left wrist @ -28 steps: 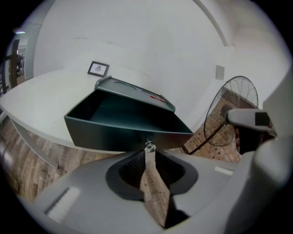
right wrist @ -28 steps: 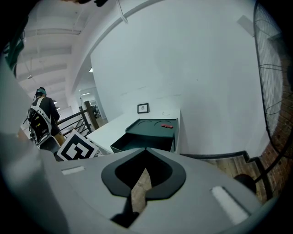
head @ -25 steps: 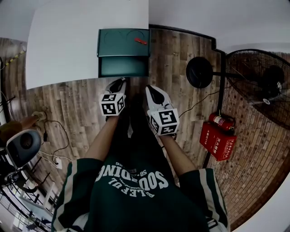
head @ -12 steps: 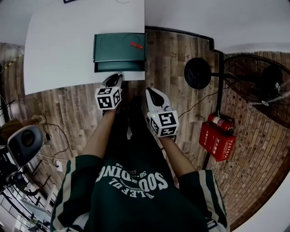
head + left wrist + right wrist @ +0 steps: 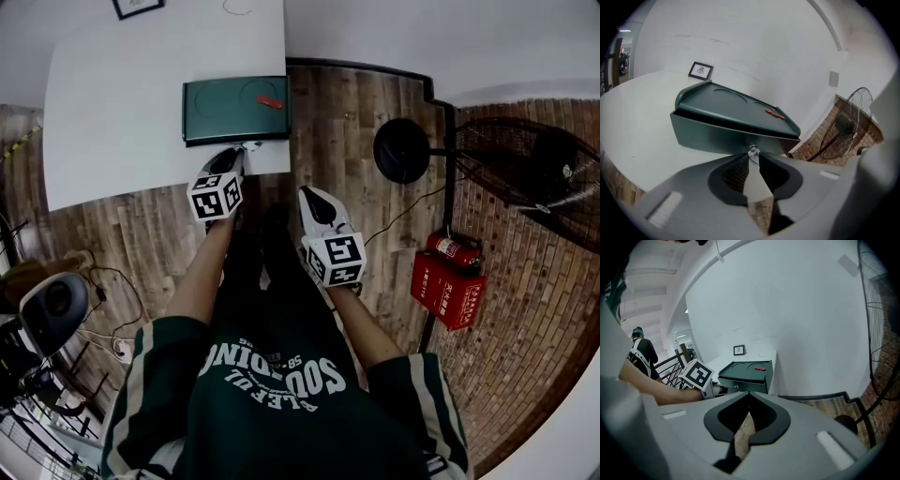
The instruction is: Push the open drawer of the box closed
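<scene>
White table (image 5: 122, 112) against a pale wall, plank floor (image 5: 347, 122) running off to one side: on the table's near corner sits the dark green box (image 5: 225, 108), a small red item (image 5: 269, 101) lying on its flat top and a small framed picture (image 5: 138, 7) propped behind it by the wall. My left gripper (image 5: 234, 157) reaches over the table edge to the box's front, pointing downward at a slant, its marker cube (image 5: 215, 197) facing up. Seen along its jaws, the tips stand narrow, one on each side of the small clear knob (image 5: 753, 151) on the drawer (image 5: 717, 138), closed on it. The drawer front sits almost flush beneath the box's top, with a dark slit showing between the two along its length. My right gripper (image 5: 749, 393) hangs over the floor beside the table, well apart from the box, its jaws brought together with nothing between them; only floorboards show through the opening behind the tips. Off to the right stand a pedestal fan (image 5: 534, 169) on a round black base (image 5: 401, 150), a fire extinguisher (image 5: 455, 250) and a red box (image 5: 450, 295) near a brick wall. From the right gripper view, a person stands far back by a railing.
</scene>
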The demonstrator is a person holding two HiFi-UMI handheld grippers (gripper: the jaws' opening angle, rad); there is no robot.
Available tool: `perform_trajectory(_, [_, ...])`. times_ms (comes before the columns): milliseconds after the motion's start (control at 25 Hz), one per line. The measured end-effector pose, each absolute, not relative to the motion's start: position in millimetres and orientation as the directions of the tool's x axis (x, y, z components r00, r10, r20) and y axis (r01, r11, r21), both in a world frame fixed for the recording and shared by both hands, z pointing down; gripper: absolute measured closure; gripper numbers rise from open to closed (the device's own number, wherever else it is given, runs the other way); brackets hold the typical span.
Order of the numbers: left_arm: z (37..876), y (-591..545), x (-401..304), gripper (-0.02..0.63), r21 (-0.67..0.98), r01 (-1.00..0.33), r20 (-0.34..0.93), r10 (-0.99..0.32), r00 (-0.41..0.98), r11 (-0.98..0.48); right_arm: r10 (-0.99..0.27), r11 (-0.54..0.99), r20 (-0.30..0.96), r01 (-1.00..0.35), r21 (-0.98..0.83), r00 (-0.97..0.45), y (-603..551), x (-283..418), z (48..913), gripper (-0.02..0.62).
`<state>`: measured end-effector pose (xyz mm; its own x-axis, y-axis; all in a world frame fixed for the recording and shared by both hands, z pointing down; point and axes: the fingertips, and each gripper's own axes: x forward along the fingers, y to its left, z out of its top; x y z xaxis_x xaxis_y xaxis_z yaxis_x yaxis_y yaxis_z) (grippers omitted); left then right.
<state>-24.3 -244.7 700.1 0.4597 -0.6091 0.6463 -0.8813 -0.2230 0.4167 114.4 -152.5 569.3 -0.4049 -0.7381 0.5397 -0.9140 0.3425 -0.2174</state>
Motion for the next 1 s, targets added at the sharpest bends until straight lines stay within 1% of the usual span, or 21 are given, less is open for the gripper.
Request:
perform_trajectory(320, [700, -254, -26, 0.482, 0.423, -0.875, 0.645, -0.601, 0.473, -0.234, -0.751, 0.315, 0.541, -0.925, -0.211, -0.379, -147, 119, 567, 0.594])
perform_trajectory(520, [694, -246, -27, 0.482, 0.44, -0.858, 0.637, -0.582, 0.506, -0.265, -0.757, 0.318, 0.531, -0.925, -0.208, -0.38, -144, 116, 561, 0.594])
perform_trajectory(640, [678, -227, -29, 0.482, 0.389, -0.859, 0.637, -0.576, 0.512, -0.333, -0.764, 0.329, 0.513, -0.921, -0.21, -0.39, -147, 110, 554, 0.594])
perform_trajectory(800, [635, -206, -37, 0.482, 0.3, -0.854, 0.587, -0.624, 0.516, -0.425, -0.773, 0.366, 0.471, -0.905, -0.216, -0.425, -156, 92, 537, 0.594])
perform_trajectory(840, [623, -204, -42, 0.493, 0.283, -0.855, 0.57, -0.641, 0.514, -0.435, -0.777, 0.377, 0.456, -0.901, -0.214, -0.434, -160, 86, 531, 0.594])
perform_trajectory(920, [599, -203, -55, 0.55, 0.246, -0.856, 0.535, -0.673, 0.511, -0.455, -0.785, 0.402, 0.422, -0.892, -0.208, -0.452, -168, 74, 519, 0.594])
perform_trajectory(1000, [576, -205, -68, 0.554, 0.21, -0.856, 0.501, -0.7, 0.509, -0.472, -0.796, 0.428, 0.38, -0.883, -0.195, -0.47, -178, 63, 505, 0.594])
